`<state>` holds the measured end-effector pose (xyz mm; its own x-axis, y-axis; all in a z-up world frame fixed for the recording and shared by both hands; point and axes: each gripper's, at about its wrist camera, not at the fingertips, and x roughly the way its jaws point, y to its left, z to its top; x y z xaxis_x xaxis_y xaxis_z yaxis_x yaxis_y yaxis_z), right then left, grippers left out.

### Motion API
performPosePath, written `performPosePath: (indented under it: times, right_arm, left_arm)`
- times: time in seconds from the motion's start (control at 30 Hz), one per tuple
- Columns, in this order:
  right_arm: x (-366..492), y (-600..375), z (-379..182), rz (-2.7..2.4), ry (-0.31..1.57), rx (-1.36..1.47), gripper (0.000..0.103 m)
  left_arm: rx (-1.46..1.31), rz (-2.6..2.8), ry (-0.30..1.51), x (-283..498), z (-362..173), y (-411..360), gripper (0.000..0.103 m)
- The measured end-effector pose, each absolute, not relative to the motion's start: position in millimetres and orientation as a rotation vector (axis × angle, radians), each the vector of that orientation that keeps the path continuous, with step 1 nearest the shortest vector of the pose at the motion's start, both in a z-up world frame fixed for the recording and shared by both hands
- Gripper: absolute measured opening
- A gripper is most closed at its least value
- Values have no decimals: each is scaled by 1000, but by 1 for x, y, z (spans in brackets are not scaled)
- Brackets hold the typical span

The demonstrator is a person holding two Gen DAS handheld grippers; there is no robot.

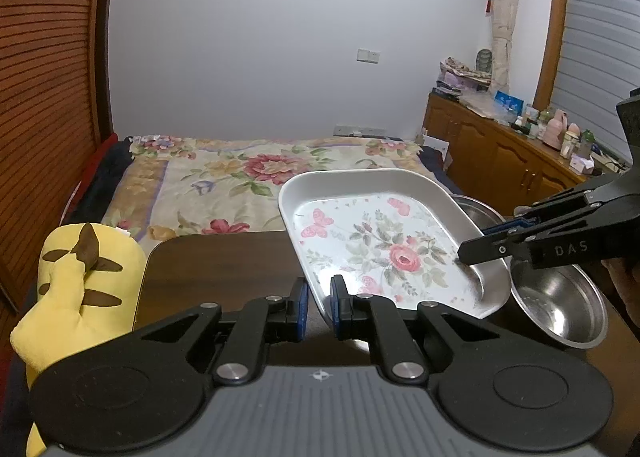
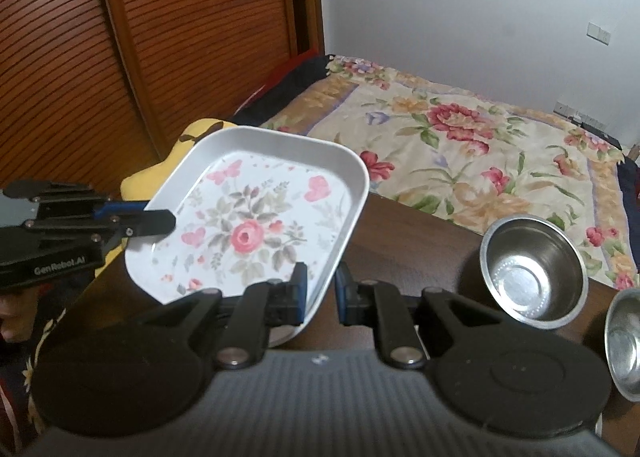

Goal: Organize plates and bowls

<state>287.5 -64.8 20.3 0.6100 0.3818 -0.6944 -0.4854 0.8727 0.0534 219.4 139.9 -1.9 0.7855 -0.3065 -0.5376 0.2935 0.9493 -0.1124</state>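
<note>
A white square plate with a rose and butterfly print (image 1: 380, 245) (image 2: 256, 225) is lifted and tilted above the dark wooden table (image 1: 216, 261). My left gripper (image 1: 319, 307) straddles the plate's near rim, jaws a little apart. My right gripper (image 2: 321, 291) also straddles the rim at the opposite corner; it shows in the left wrist view (image 1: 476, 245). My left gripper shows in the right wrist view (image 2: 160, 223) at the plate's left edge. Two steel bowls (image 2: 534, 283) (image 2: 624, 345) sit on the table to the right; one shows under the plate (image 1: 560, 305).
A yellow plush toy (image 1: 80, 285) lies at the table's left end. A bed with a floral blanket (image 1: 248, 177) is behind the table. A wooden wardrobe (image 2: 120, 57) stands on the left, a cluttered wooden cabinet (image 1: 500, 153) on the right.
</note>
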Motion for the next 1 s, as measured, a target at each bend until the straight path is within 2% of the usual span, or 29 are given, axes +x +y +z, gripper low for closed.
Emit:
performPosePath:
  times: [1.0]
  right_arm:
    - [215, -83, 12, 490, 761, -113, 16]
  left_arm:
    - [11, -361, 552, 142, 7, 128, 13]
